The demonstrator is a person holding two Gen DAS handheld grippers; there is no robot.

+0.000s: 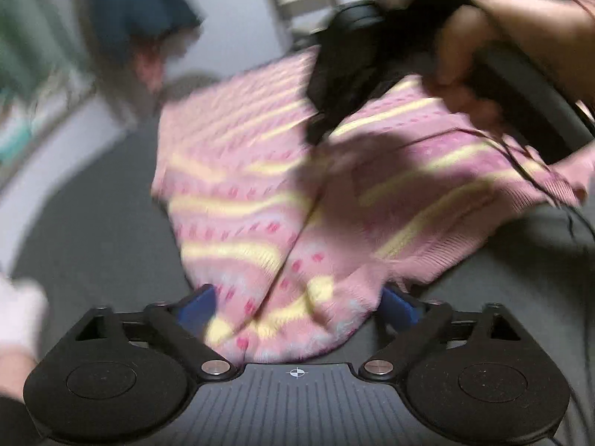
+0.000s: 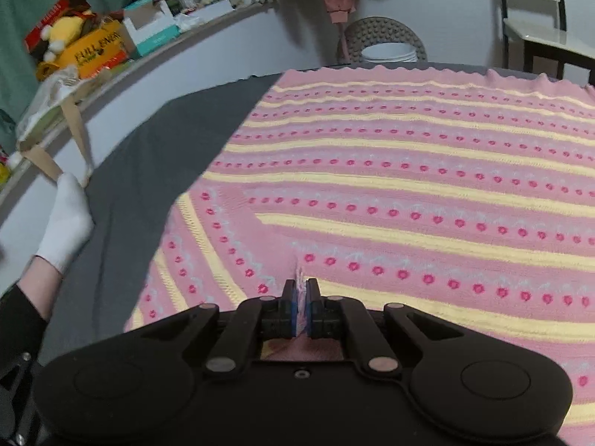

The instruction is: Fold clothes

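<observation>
Right now the pink knitted sweater with yellow stripes and red dots lies spread on the desk, which has a dark grey cover; its scalloped edge runs along the far edge of the desk. On the near left part a section is folded over, stripes running at an angle to the rest.

Right gripper: jaws clenched on a small pinched ridge of the sweater, blue pads pressed together with fabric between them, at the near side of the garment.

Left gripper: jaws spread wide, blue pads on either side of a bunched fold of the sweater; the fabric sits between them but they are not closed on it. This view is motion-blurred. In it the right gripper shows as a black body over the sweater, held by a bare hand; its tips are too blurred to read there.

White-gloved hand with a black sleeve sits at the left edge of the desk. Beyond the desk's left edge, a shelf carries boxes and a yellow plush toy. Past the far edge stand a white bucket and a chair.
</observation>
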